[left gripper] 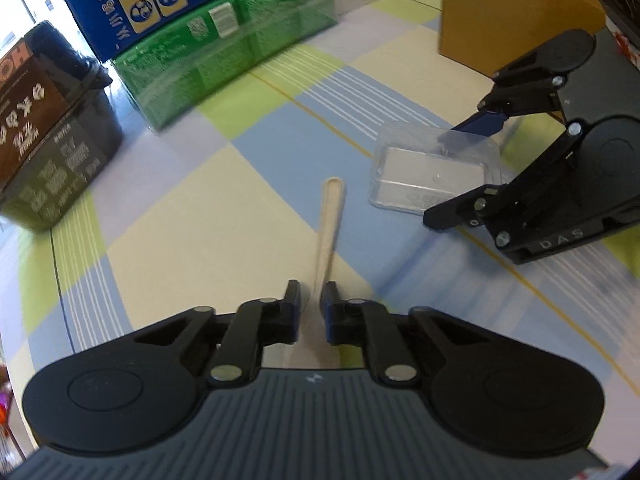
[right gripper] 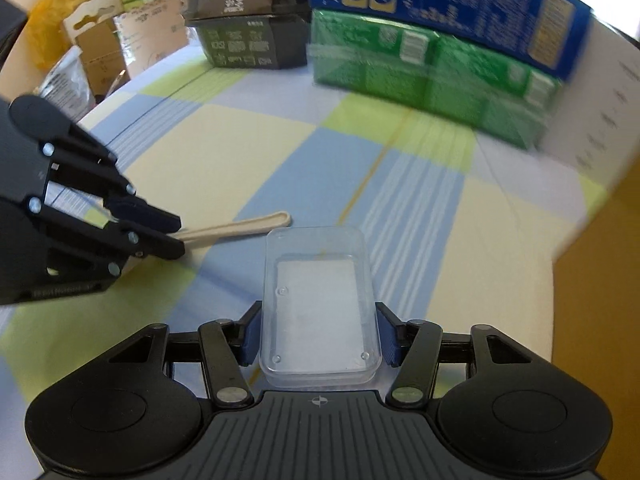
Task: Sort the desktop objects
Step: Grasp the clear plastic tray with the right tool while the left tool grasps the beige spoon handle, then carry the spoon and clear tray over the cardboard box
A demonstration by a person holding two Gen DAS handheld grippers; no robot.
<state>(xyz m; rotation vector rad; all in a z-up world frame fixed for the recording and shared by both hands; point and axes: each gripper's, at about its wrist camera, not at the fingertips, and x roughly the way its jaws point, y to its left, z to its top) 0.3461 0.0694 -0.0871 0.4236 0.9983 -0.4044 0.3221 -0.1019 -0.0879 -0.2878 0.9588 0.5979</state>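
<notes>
Table point(right gripper: 248, 168): It has a cloth with blue, yellow and green squares. Everything sits on it.
Big boxes: A green box point(left gripper: 224, 56) has a blue box point(left gripper: 168, 4) on top, at the far side. A dark box point(left gripper: 52, 148) stands beside them, and a brown cardboard box point(left gripper: 516, 12) is off to the other side.
Right gripper point(right gripper: 318, 334): Its jaws sit on the two long sides of the clear tray point(right gripper: 318, 300). The blue pads look right up against the tray walls, so I think it is holding the tray.
Left gripper point(left gripper: 310, 306): Its jaws are pinched together on the end of the stick point(left gripper: 330, 224).
Clear tray: It is see-through plastic, small, with round corners. It is empty and sits just beside the stick.
Stick: It is thin, flat and pale, like a little wooden spoon with a round tip. It lies flat on the cloth and points away from the left gripper.
How to do it well: I think the stick goes in the tray. Lift the stick up level and slow. Keep the tray still. Do not squeeze the tray hard, because thin plastic may bend or pop out.
</notes>
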